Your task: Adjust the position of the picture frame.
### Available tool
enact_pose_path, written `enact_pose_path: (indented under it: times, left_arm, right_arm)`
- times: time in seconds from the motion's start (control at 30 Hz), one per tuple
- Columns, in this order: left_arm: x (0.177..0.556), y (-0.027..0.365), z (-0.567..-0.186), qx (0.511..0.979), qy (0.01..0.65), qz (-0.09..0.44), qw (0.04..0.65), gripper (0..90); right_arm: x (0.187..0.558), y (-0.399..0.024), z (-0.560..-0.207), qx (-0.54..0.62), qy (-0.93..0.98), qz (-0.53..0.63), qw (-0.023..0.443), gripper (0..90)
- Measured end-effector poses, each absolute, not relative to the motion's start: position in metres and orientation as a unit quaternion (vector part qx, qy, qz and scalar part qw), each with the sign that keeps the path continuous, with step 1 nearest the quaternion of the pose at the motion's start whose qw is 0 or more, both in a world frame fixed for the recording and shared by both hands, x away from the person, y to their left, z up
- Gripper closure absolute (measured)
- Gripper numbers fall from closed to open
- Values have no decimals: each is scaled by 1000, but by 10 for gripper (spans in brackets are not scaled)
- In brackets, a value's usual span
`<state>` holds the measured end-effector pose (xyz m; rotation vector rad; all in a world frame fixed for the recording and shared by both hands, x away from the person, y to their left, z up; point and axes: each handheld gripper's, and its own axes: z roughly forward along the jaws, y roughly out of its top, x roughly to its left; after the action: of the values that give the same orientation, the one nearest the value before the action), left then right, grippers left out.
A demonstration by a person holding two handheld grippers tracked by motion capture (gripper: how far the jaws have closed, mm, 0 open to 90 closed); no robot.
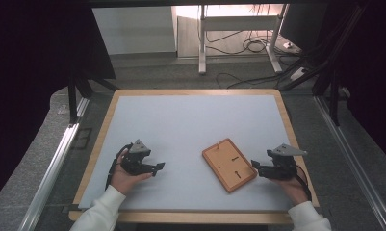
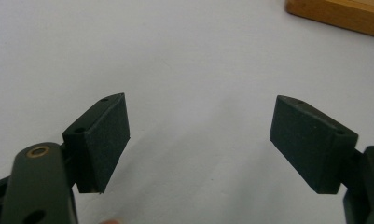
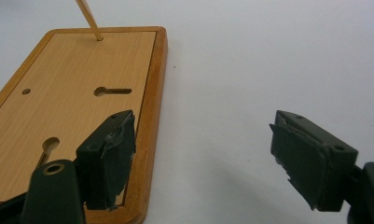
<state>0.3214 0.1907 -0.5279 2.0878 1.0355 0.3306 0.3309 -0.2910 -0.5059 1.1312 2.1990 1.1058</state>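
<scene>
High view, left side: left gripper [image 1: 151, 167] low over the pale grey table mat [image 1: 190, 125], near-left part, jaws spread wide, nothing between them.
Left gripper view: black fingers [image 2: 103, 140] wide apart over bare mat; corner of the flat rectangular wooden board [image 2: 343, 14] at far right, well clear of both pads.
Centre: wooden board [image 1: 228, 164] flat on the mat, turned at an angle, right of the middle, near edge of the table; thin wooden stick [image 3: 89, 18] standing tilted in a small hole at the far end; two keyhole slots and another small hole in its face.
Right side: right gripper [image 1: 259, 168] just beside the board's right edge, jaws spread, gripping nothing.
Right gripper view: left finger [image 3: 107, 156] over the board's near right rim, contact not certain; other finger over bare mat.
Progress: apparently at the start; board not yet grasped or lifted.
Left to do: likely closing on the rim, then moving the board.
</scene>
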Motion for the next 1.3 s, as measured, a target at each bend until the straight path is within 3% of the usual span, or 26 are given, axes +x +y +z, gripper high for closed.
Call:
enact_pose_path:
  times: [0.6, 1.3]
  left_arm:
    - [318, 189, -527, 824, 398, 138, 380, 195]
    - [321, 188, -530, 827, 396, 131, 377, 195]
  right_arm:
    - [328, -279, -493, 370, 807, 405, 219, 274]
    - [374, -198, -495, 285, 856, 402, 157, 498]
